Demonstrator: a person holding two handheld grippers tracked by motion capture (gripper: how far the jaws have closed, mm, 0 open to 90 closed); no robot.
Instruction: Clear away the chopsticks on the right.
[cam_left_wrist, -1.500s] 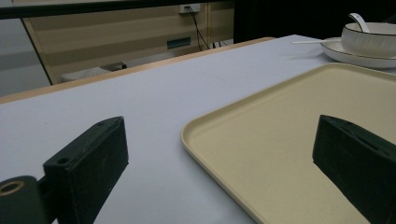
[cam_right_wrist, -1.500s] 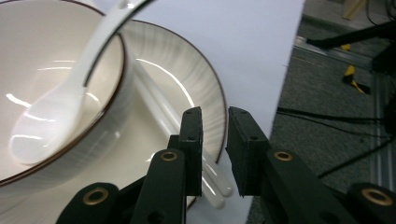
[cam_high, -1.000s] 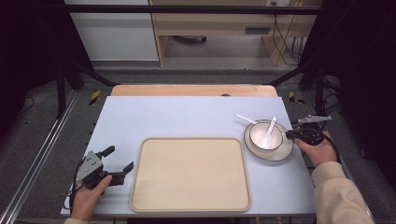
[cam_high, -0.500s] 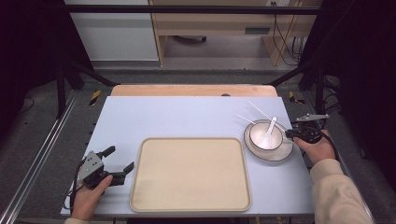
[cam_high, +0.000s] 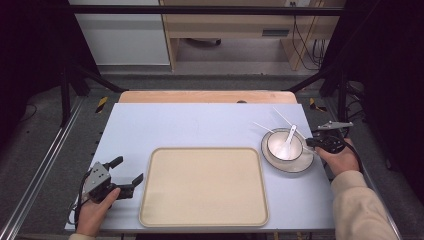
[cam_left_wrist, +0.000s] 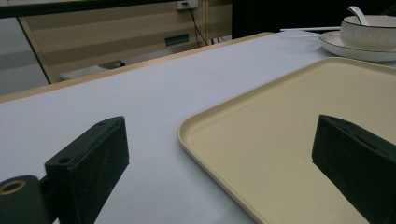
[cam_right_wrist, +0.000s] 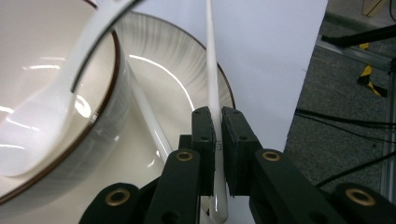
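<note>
A white bowl (cam_high: 285, 145) with a white spoon (cam_high: 289, 139) in it stands on a ribbed plate (cam_high: 296, 165) at the table's right. My right gripper (cam_high: 311, 143) sits at the plate's right rim. Its jaws have just been closing and are shut on a white chopstick (cam_right_wrist: 211, 60) that points away over the plate (cam_right_wrist: 173, 79). A second chopstick (cam_right_wrist: 149, 121) lies on the plate beside the bowl (cam_right_wrist: 46, 93). My left gripper (cam_high: 126, 171) rests open by the left edge of the beige tray (cam_high: 202, 187), with nothing between its jaws.
The tray (cam_left_wrist: 289, 116) lies at the front middle of the pale blue table (cam_high: 200, 125). Bowl (cam_left_wrist: 369, 30) and plate (cam_left_wrist: 355, 49) stand beyond its far corner. A wooden strip runs along the table's back edge, and black frame posts stand at both sides.
One chopstick now angles up apart from the other behind the bowl. Neither hand has shifted.
</note>
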